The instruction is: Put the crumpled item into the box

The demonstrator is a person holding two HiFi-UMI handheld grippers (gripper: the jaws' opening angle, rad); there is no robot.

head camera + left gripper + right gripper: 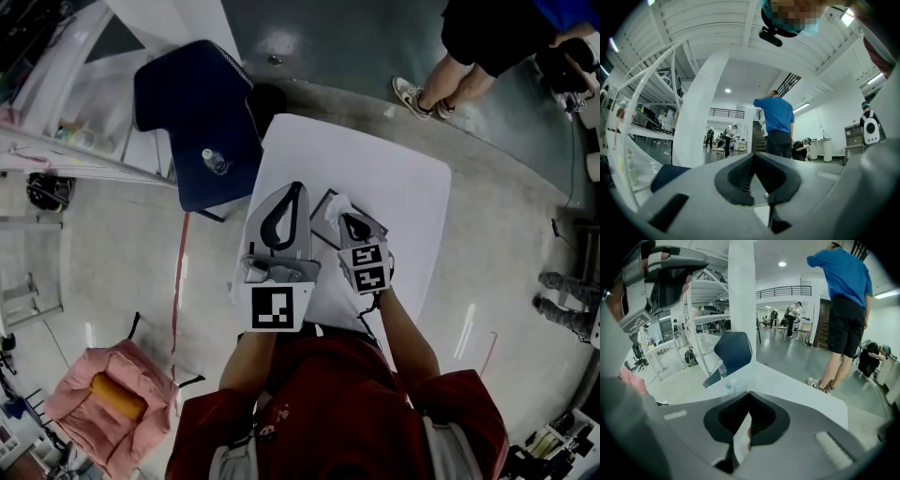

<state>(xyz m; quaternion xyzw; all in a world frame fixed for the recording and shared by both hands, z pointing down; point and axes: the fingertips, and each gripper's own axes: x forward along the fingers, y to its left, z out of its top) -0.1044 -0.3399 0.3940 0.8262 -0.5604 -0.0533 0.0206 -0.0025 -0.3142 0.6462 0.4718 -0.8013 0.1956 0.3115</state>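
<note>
In the head view both grippers hang over a white table (394, 197). My right gripper (344, 217) is shut on a white crumpled item (337, 201), right above a flat dark box (322, 210) with pale edges. Seen from the right gripper view, a white strip of the crumpled item (739, 439) sits pinched between the closed jaws of the right gripper (749, 401). My left gripper (297, 187) hovers just left of the box, shut with nothing in it. In the left gripper view the left gripper (753, 158) points out over the room, its jaw tips touching.
A dark blue chair (192, 112) with a water bottle (215, 161) on it stands at the table's far left corner. A person in a blue shirt (843, 305) stands beyond the far edge. A pink bag (103, 403) lies on the floor at near left.
</note>
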